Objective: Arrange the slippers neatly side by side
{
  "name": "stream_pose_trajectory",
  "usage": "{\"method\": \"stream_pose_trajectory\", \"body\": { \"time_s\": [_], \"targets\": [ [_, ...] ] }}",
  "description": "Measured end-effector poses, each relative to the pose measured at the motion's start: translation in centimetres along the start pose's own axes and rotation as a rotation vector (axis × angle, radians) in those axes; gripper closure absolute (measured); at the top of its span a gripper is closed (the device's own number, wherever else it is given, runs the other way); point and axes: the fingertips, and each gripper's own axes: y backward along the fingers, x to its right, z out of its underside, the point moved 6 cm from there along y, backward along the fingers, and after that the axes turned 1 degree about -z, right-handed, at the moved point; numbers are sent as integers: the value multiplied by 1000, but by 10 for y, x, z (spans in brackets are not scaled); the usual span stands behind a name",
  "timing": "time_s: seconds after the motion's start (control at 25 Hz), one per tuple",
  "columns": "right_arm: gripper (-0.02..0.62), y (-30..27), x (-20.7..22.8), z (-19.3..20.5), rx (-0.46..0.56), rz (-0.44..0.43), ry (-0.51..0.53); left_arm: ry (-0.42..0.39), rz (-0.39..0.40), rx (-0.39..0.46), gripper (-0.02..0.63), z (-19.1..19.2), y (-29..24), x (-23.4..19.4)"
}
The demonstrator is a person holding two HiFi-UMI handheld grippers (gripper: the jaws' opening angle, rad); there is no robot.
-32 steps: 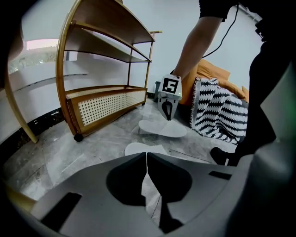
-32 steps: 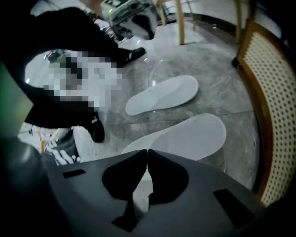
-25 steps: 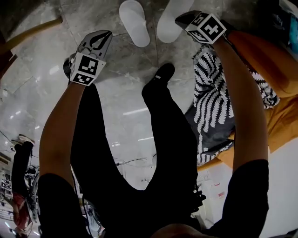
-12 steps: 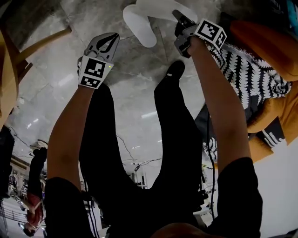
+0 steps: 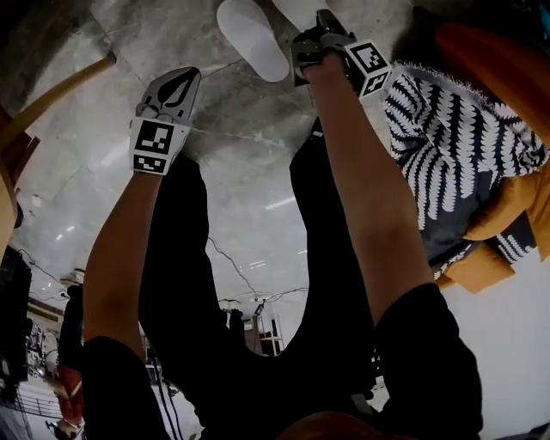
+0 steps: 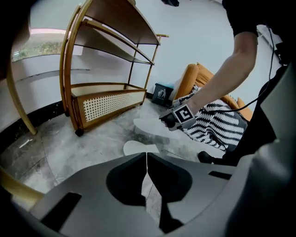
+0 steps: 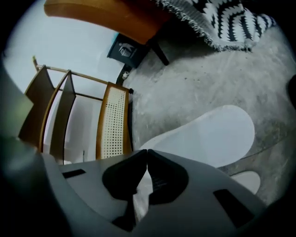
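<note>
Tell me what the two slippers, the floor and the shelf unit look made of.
The held slipper and the floor slipper: thin white fabric or foam, matte, likely disposable type; flat, no sheen.
The floor: polished grey stone or marble-look tile; veining and light reflections.
The shelf unit: wood frame, seemingly varnished, with a woven cane panel; fine perforated weave shows.

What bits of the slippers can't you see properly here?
- Head view: the held slipper is cut off by the top edge and covered by the right gripper.
- Left gripper view: the floor slipper is half hidden behind the left gripper.
</note>
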Motion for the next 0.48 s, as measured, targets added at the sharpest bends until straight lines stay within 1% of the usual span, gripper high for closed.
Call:
{"method": "stream_pose_trajectory", "body": {
  "time_s": [0.08,0.2,0.48],
  "targets": [
    [561,-4,14,3,36,4,-33,2,11,-8,586,10,-3,0],
    [560,-11,32,4,56,14,-52,-2,28,-16,586,20,-9,2],
    [560,-16,60,19,54,22,-80,-8,48,-37,586,36,-15,-4]
  ]
}}
